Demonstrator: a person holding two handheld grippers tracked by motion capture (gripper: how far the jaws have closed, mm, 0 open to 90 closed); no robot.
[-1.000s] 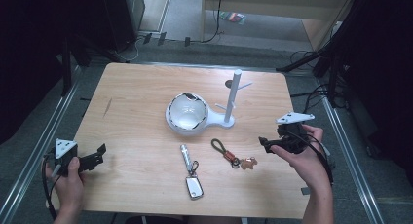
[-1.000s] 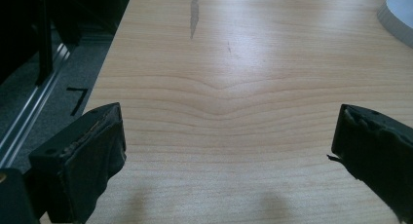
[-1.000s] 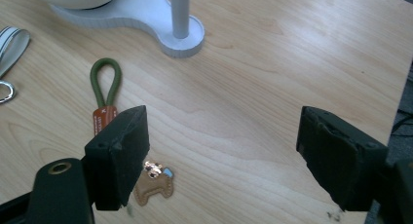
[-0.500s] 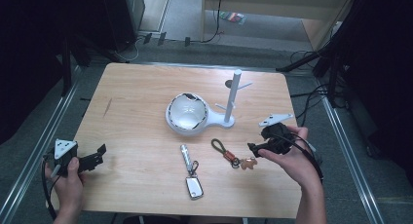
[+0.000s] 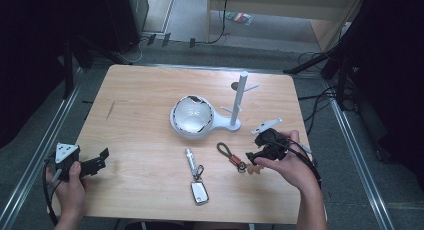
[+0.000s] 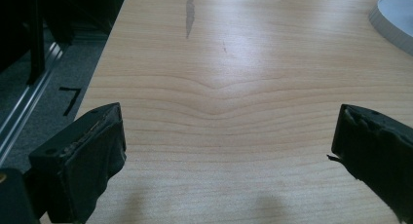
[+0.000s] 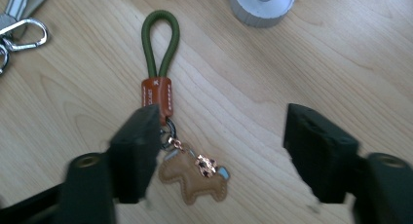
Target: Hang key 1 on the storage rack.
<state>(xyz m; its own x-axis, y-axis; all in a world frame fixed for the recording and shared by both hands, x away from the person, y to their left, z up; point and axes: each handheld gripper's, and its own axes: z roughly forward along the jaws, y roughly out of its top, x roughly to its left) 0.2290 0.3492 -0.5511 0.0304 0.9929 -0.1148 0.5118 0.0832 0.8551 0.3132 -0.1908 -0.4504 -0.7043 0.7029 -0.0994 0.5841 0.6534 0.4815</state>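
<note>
Since the earlier frames the right gripper (image 5: 256, 157) has swung left and down over the keychain (image 7: 168, 112) at lower centre-right of the high view; its jaws gape wide and empty, one just beside the brown collar, likely lining up a pinch. Above stands the white peg stand (image 5: 239, 102). At lower left, the left gripper (image 5: 95, 163) waits, wide open and empty

black left gripper (image 5: 102, 158), grey three-cornered plate; black right gripper (image 5: 252, 155), trailing cable
</note>
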